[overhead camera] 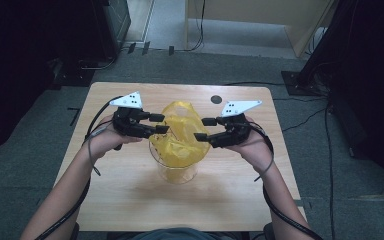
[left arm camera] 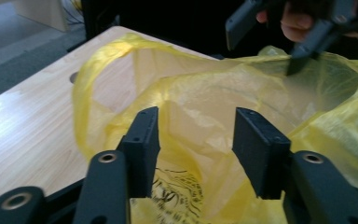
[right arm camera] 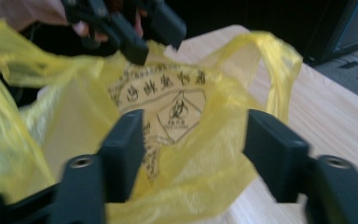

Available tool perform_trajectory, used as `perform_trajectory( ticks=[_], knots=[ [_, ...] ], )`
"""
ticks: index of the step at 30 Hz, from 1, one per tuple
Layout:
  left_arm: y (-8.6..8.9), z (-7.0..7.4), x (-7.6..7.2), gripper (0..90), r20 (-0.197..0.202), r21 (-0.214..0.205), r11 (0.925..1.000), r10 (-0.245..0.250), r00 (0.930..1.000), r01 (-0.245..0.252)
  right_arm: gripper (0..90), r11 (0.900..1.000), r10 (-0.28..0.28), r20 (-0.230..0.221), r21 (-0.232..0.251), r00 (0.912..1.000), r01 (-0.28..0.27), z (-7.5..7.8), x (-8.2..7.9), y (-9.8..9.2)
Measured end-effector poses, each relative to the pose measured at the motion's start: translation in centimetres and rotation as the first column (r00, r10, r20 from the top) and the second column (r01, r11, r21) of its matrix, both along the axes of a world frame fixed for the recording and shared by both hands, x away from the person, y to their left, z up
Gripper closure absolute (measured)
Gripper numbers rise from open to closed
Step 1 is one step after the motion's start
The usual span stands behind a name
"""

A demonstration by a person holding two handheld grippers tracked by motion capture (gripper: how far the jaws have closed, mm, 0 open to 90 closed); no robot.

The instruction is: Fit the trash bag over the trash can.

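Lining a clear round plastic container (overhead camera: 174, 170) with a thin yellow plastic bag printed with black markings (overhead camera: 180, 135), that is the work in hand, and it looks about midway. Container stands upright near the middle of the light wooden tabletop (overhead camera: 130, 195). Bag's lower part already sits down inside it; upper part is bunched and raised above the rim, mouth partly spread, one handle loop sticking up at the far side. Not done yet, judging by this: mouth fully opened, edges folded down over the rim, bag smoothed inside.

Left tongs (overhead camera: 159, 123) at the bag's left edge, jaws roughly half open. In the left gripper view the yellow film lies between and behind the jaws (left arm camera: 196, 140), but pads don't look pressed on it, so no firm hold there as far as I can tell. Right tongs (overhead camera: 204, 129) at the bag's right edge, jaws also partway open; right gripper view (right arm camera: 193, 154) has bag film bulging between them, loose, not pinched. Both tongs face each other across the bag mouth, near the rim, apart from one another.
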State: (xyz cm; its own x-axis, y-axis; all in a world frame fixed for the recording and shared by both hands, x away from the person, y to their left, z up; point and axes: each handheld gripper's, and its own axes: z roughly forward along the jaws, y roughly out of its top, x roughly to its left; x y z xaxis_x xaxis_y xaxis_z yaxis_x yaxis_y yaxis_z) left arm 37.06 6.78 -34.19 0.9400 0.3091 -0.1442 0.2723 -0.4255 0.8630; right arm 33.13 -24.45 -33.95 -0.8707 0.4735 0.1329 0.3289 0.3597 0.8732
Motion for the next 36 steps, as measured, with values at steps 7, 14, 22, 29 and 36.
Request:
perform_trajectory(
  ticks=[7,14,22,29,36],
  knots=[
    [-1.4,-0.3,-1.4,61.3,-0.079,0.053,0.9944,-0.087,0.9931,0.091,53.9,0.9936,0.113,-0.041,-0.004,0.9928,-0.113,0.1,-1.1,2.4],
    [0.7,-2.4,-5.2,51.5,-0.01,0.136,0.9883,-0.068,0.9976,0.069,34.5,0.9861,0.1,-0.055,-0.128,0.9935,-0.106,-2.0,-3.5,2.9],
    [1.9,-3.5,-7.5,44.1,0.056,0.086,0.9945,0.054,0.9969,-0.059,30.2,0.9822,0.03,-0.001,-0.186,0.9995,-0.03,-2.3,-5.5,2.5],
    [2.2,-3.0,-8.9,43.6,0.074,0.101,0.9922,0.065,0.9951,-0.072,28.4,0.9834,-0.007,-0.002,-0.181,1.0,0.006,-2.3,-6.9,1.8],
    [2.8,-3.2,-10.2,42.1,0.079,0.096,0.9929,0.063,0.9949,-0.07,25.6,0.9793,-0.001,-0.038,-0.202,0.9993,-0.006,-3.4,-7.5,2.0]
  ],
)
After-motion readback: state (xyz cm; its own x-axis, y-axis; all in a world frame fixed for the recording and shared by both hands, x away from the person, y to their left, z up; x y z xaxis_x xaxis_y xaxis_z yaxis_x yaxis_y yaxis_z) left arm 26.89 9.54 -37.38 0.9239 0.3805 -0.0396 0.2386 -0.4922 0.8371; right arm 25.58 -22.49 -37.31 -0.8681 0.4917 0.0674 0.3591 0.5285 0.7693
